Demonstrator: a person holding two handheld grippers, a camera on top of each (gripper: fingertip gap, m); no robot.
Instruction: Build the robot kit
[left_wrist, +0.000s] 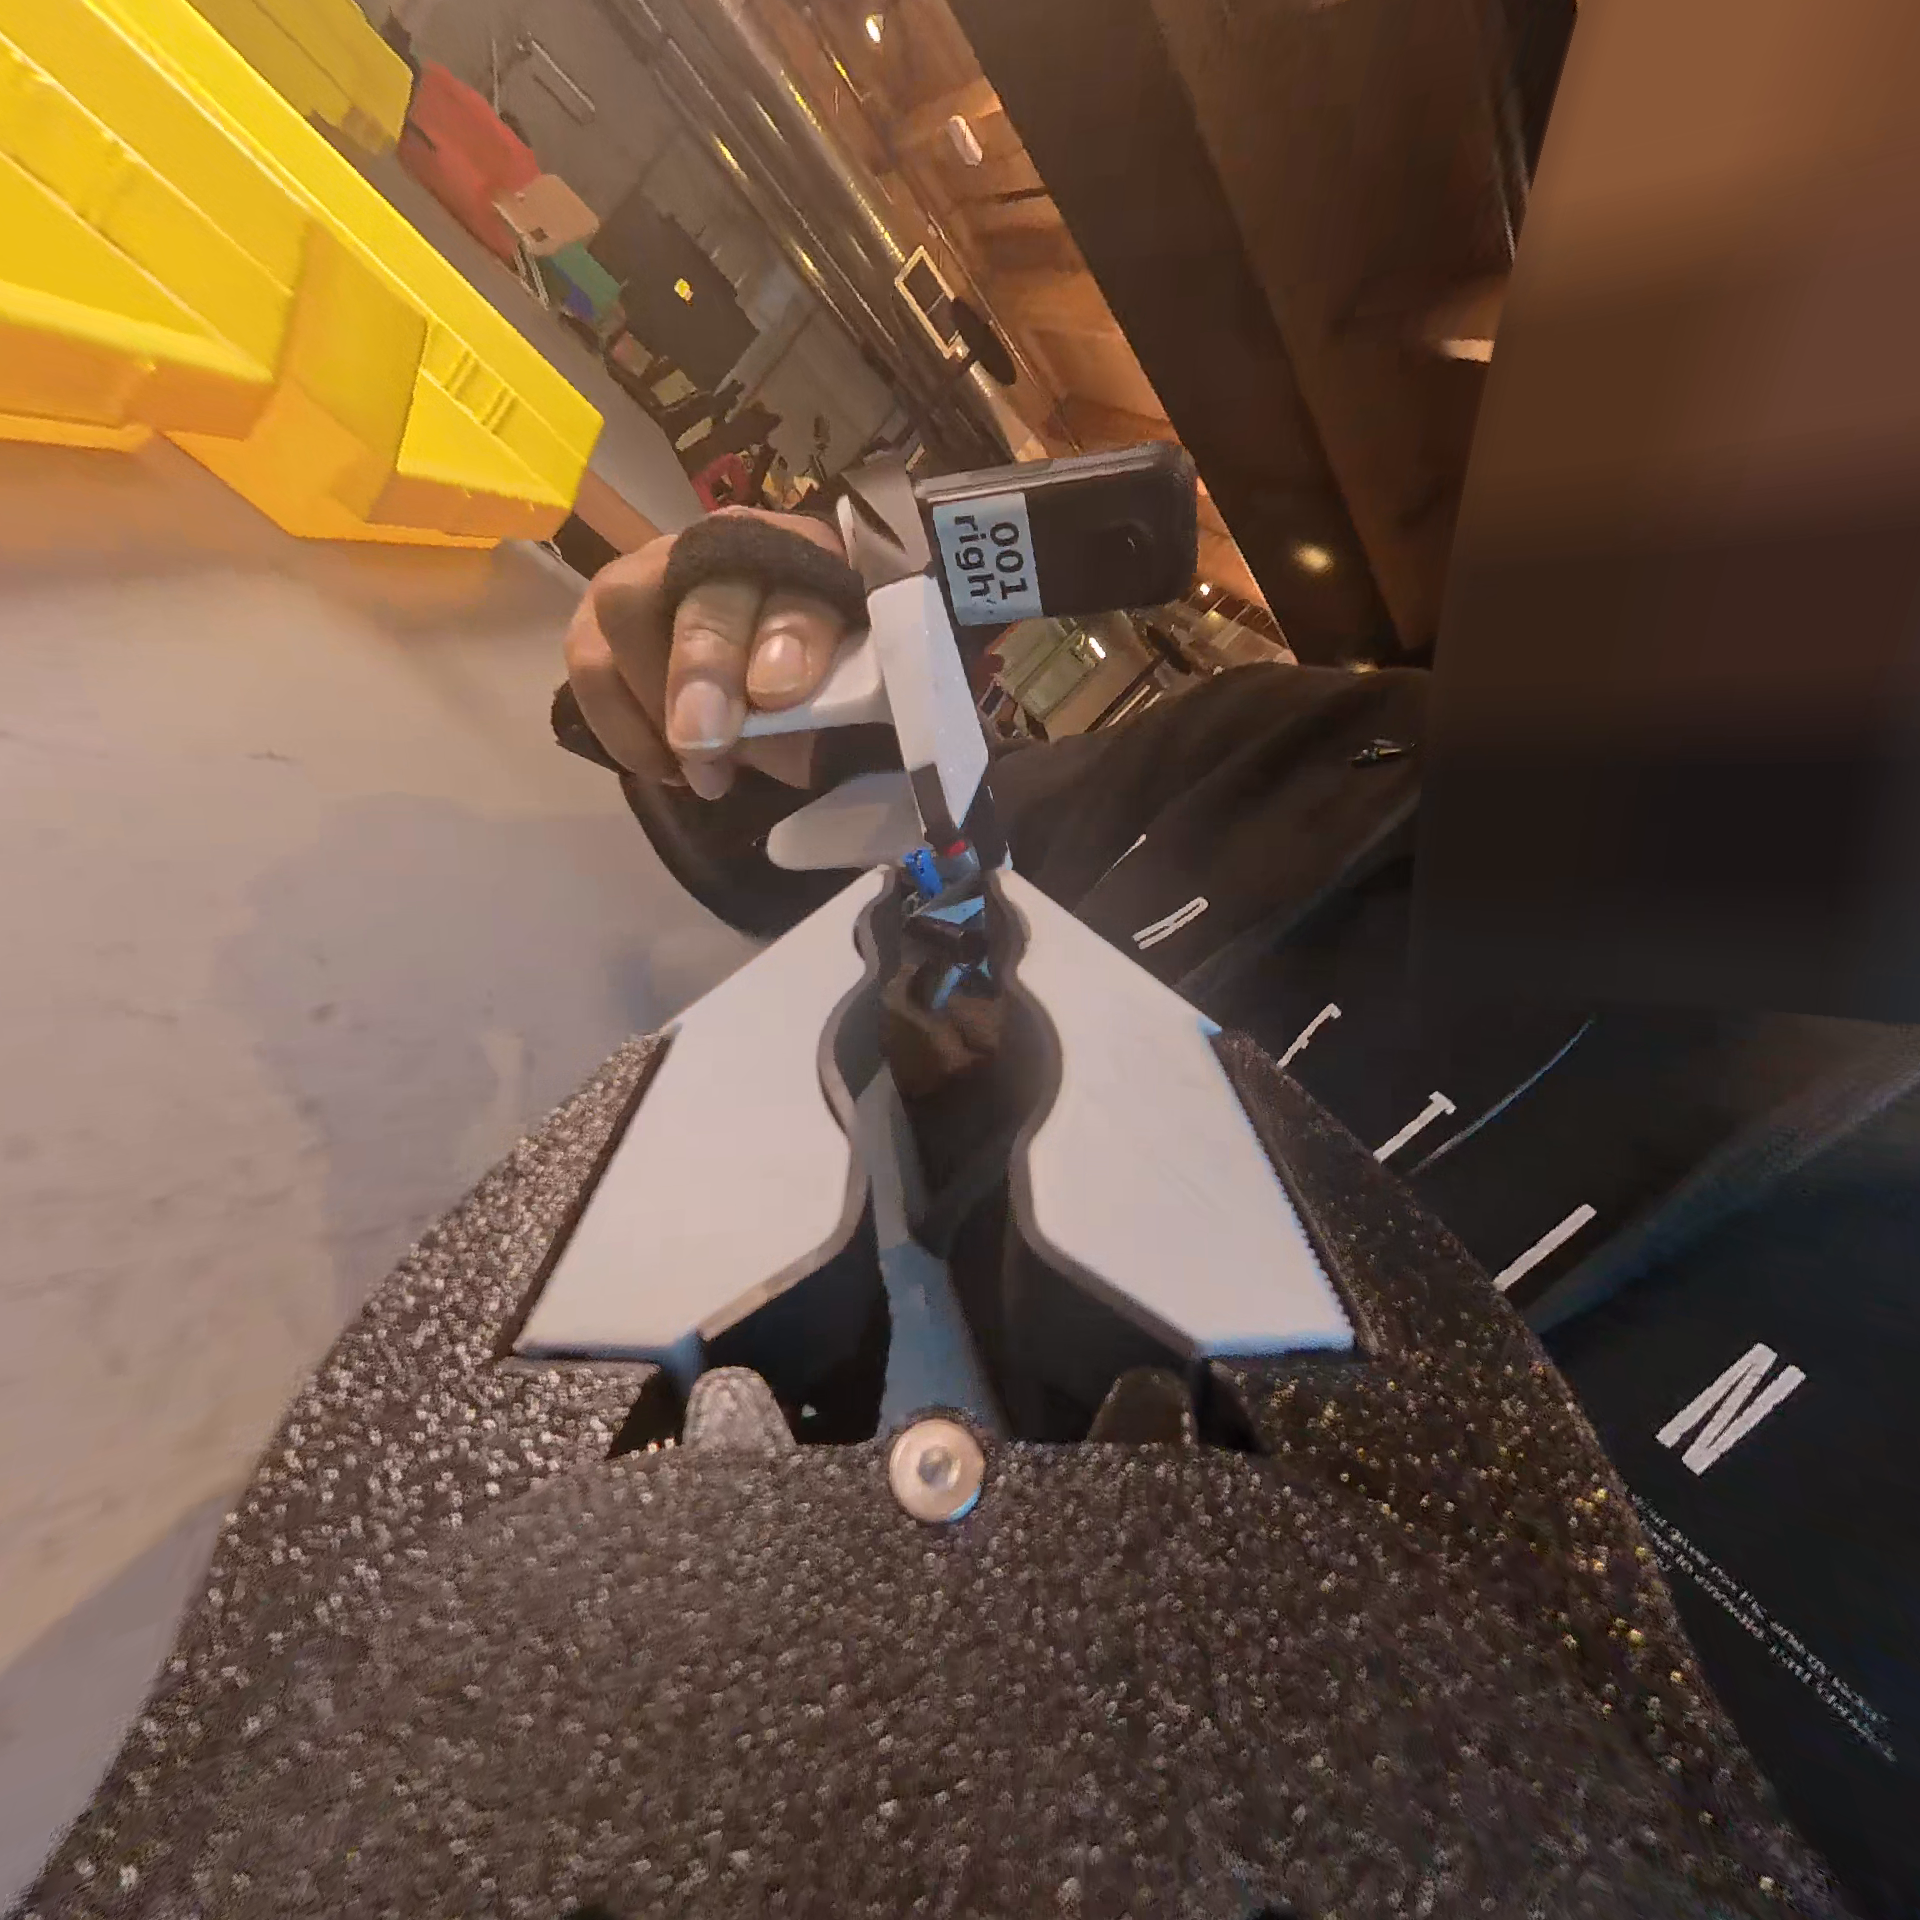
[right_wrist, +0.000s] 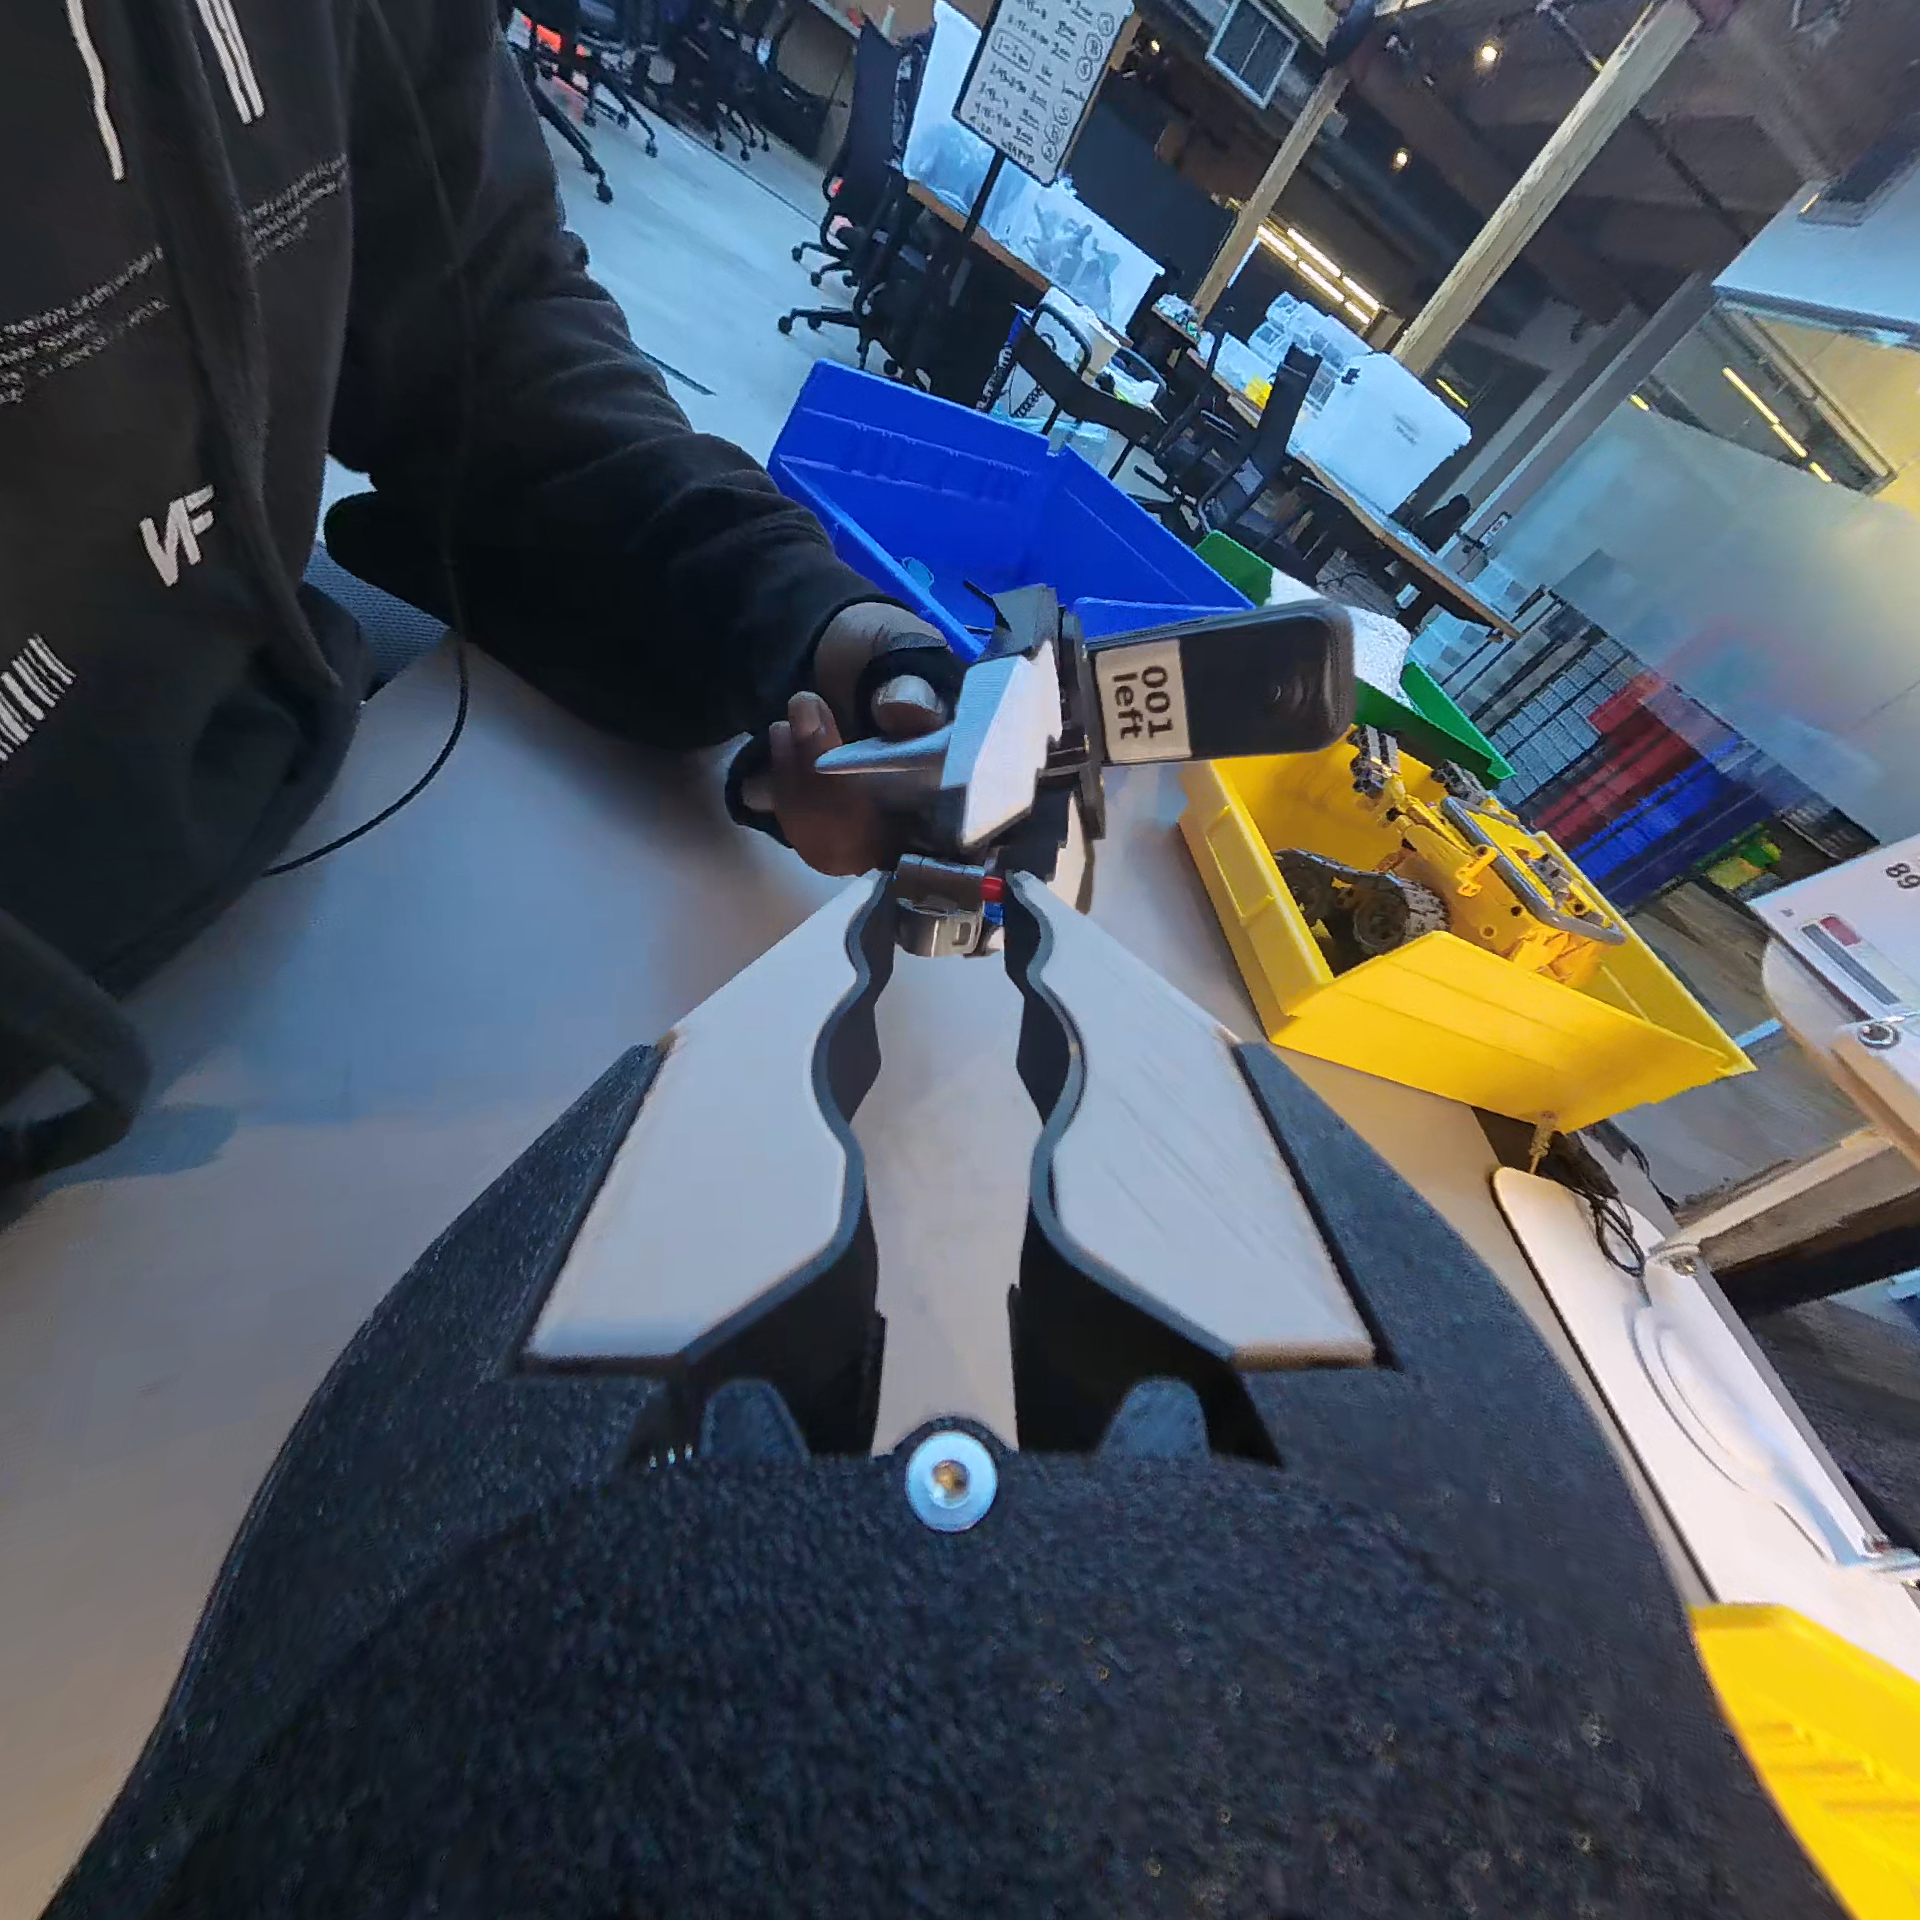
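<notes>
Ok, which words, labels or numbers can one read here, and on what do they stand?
White label on each black camera: readable, but I do not copy writing.
Black hoodie: white print, likewise.
Whiteboard: too small.
White box at the right edge: cut off.

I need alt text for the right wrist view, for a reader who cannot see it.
The right gripper closes its grey fingers on a small grey building-block piece with a red pin, which the left gripper also meets from the far side above a pale table. Behind stand a yellow plastic bin holding a yellow tracked toy vehicle and a blue plastic bin.
</notes>
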